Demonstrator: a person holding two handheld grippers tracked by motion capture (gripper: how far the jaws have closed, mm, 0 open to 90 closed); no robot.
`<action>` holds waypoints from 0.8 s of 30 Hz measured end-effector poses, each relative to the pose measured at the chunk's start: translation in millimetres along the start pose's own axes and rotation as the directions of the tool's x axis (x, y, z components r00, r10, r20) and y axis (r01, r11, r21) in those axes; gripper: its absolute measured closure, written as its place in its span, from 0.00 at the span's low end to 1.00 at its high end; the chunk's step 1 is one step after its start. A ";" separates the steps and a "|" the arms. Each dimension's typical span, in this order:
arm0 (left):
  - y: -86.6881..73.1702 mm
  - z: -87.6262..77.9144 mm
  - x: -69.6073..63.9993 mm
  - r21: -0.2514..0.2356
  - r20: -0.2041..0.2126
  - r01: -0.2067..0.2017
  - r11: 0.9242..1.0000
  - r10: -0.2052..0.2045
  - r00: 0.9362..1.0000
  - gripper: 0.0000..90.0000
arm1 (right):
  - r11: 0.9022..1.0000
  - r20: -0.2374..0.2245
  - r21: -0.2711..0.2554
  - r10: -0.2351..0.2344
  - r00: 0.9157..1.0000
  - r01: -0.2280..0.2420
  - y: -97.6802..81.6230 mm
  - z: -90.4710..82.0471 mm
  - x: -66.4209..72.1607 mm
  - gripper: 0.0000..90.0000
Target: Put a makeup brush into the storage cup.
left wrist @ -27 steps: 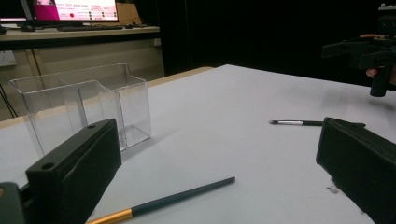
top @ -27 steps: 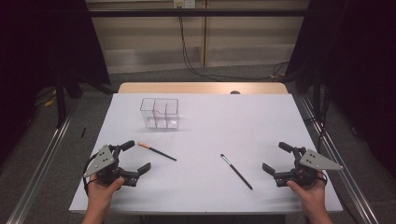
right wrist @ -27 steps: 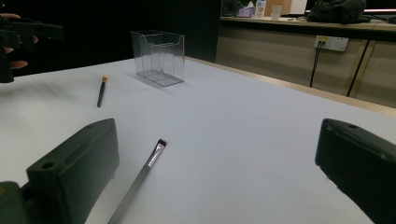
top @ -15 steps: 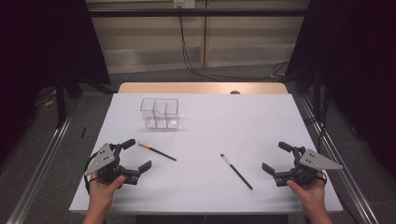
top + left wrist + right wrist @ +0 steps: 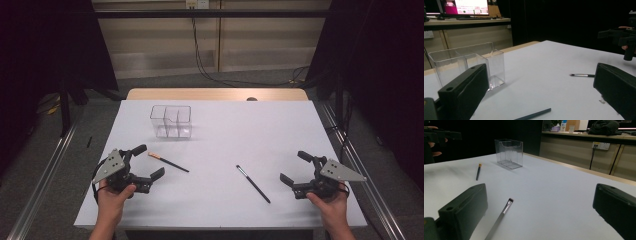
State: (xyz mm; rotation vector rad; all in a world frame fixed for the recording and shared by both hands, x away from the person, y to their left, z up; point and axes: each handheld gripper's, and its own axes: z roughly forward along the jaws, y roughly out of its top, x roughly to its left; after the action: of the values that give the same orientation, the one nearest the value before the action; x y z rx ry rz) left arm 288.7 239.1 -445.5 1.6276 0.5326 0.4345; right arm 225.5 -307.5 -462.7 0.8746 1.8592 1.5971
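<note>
While both grippers, left [image 5: 141, 163] and right [image 5: 300, 167], rest on the bench [image 5: 280, 130] with fingers spread wide and empty, each thin brush, orange-tipped [image 5: 168, 162] and dark [image 5: 253, 183], lying flat nearby could roll or skid from a shallow pinch.

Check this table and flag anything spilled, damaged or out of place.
Nothing stands out. The clear organizer stands upright and empty. Two brushes lie loose on the table: the orange-tipped brush near the left gripper, the black brush toward the right gripper. Both grippers are open and hold nothing.
</note>
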 end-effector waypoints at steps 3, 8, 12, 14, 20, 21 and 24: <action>1.2 2.3 3.5 0.003 -0.006 -0.009 1.000 0.009 1.000 0.00 | 1.000 -0.002 0.004 0.008 1.000 -0.008 -1.1 2.8 -1.1 0.00; 2.9 6.5 8.8 -0.005 -0.005 -0.002 1.000 0.002 1.000 0.00 | 1.000 -0.008 0.003 0.007 1.000 -0.007 -1.0 4.5 -0.1 0.00; 4.0 9.6 11.1 -0.006 -0.010 0.001 1.000 -0.001 1.000 0.00 | 1.000 -0.015 0.006 0.006 1.000 -0.006 -1.4 7.8 0.1 0.00; 4.5 13.4 12.6 0.007 -0.012 -0.011 1.000 0.011 1.000 0.00 | 1.000 -0.014 0.000 0.009 1.000 -0.009 -0.3 8.6 0.5 0.00; 4.2 21.2 13.1 0.012 0.002 -0.010 1.000 0.010 1.000 0.00 | 1.000 -0.016 -0.007 0.012 1.000 -0.012 -0.1 10.8 -0.1 0.00; 4.2 23.2 13.3 0.018 0.003 -0.011 1.000 0.011 1.000 0.00 | 1.000 -0.023 0.006 0.008 1.000 -0.007 -1.1 12.2 0.1 0.00; 4.9 24.7 13.5 0.020 0.009 -0.015 1.000 0.015 1.000 0.00 | 1.000 -0.032 0.010 0.003 0.999 -0.003 -1.5 12.0 1.3 0.00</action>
State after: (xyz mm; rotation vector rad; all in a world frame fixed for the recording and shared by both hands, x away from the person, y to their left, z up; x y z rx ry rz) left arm 314.2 226.3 -444.0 1.6528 0.5202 0.4345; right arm 233.5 -299.0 -466.1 0.8609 1.8903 1.6137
